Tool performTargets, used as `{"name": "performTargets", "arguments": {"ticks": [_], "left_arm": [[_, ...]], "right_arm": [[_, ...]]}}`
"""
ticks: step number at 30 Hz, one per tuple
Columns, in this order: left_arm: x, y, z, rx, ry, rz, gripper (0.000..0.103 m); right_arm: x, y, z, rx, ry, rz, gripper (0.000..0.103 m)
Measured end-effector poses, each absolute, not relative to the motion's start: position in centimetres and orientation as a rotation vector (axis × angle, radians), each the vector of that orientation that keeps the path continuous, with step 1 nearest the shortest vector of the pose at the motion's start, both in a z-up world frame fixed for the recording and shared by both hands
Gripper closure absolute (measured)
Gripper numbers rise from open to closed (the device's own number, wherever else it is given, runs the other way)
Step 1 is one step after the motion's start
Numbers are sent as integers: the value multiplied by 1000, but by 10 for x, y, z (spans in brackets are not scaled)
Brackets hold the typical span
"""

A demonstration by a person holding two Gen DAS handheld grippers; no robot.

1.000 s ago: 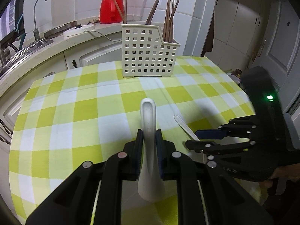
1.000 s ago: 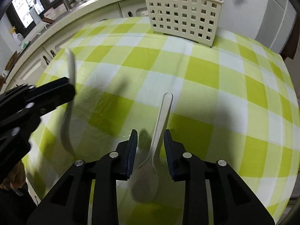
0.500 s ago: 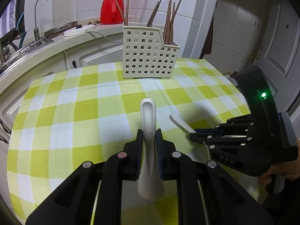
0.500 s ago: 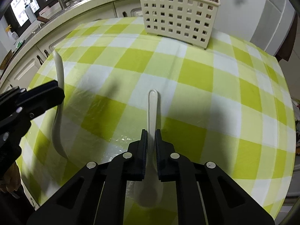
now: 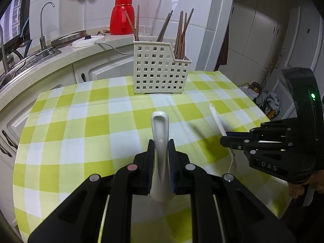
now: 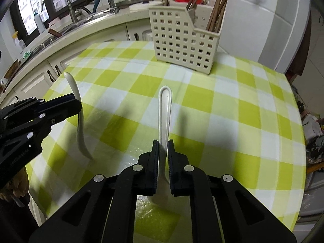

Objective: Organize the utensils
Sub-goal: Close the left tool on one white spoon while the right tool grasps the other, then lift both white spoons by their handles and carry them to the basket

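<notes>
Table [image 5: 60, 125]: covered in a green-and-white check cloth, glossy in the right wrist view, probably slick under a dropped spoon.
Caddy [image 5: 160, 68]: cream perforated basket at the far edge, chopsticks [image 5: 182, 32] standing in its taller rear part; lower front section apparently free for spoons.
Left gripper [image 5: 161, 151]: clamped on the left spoon [image 5: 160, 125], held mid-handle, handle end forward, bowl hanging back below the fingers, clear of the cloth.
Right gripper [image 6: 163, 151]: closed on the right spoon [image 6: 165, 109], same mid-handle hold, also lifted.
Handling: both spoons white, smooth, likely ceramic or melamine; stiff, light, slippery, chip-prone if ceramic.
Grip advice: best kept on the narrow handle neck, squeezed firmly; lowered, not dropped, into the caddy.
</notes>
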State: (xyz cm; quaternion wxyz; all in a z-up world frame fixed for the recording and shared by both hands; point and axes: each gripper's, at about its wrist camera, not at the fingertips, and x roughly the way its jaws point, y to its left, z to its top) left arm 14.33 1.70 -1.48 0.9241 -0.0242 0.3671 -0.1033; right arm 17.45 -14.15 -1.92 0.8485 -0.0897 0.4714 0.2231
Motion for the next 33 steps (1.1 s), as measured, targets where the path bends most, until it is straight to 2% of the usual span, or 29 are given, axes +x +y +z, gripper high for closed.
{"name": "performTargets", "arguments": {"ticks": [2, 3, 4, 11, 13, 15, 21, 27, 33], "left_arm": [[142, 19, -12, -65, 749, -219, 90], [141, 20, -11, -70, 747, -221, 99], [140, 22, -10, -77, 747, -223, 103], [141, 24, -11, -93, 754, -215, 103], [143, 26, -13, -91, 761, -200, 99], [150, 30, -19, -94, 783, -196, 86], [190, 49, -38, -50, 872, -172, 85], [239, 48, -66, 73, 985, -160, 77], [268, 40, -87, 133, 1048, -185, 76]], "right_arm": [[170, -146, -14, -180, 975, 468, 94], [168, -148, -10, -176, 963, 466, 94], [166, -150, -8, -174, 955, 465, 94], [161, -160, -3, -154, 923, 461, 94], [161, -162, -3, -151, 919, 463, 94], [161, -163, -3, -148, 919, 460, 94], [165, -168, -2, -138, 915, 459, 94], [172, -171, -3, -124, 916, 462, 94], [178, -175, -4, -115, 918, 465, 94]]}}
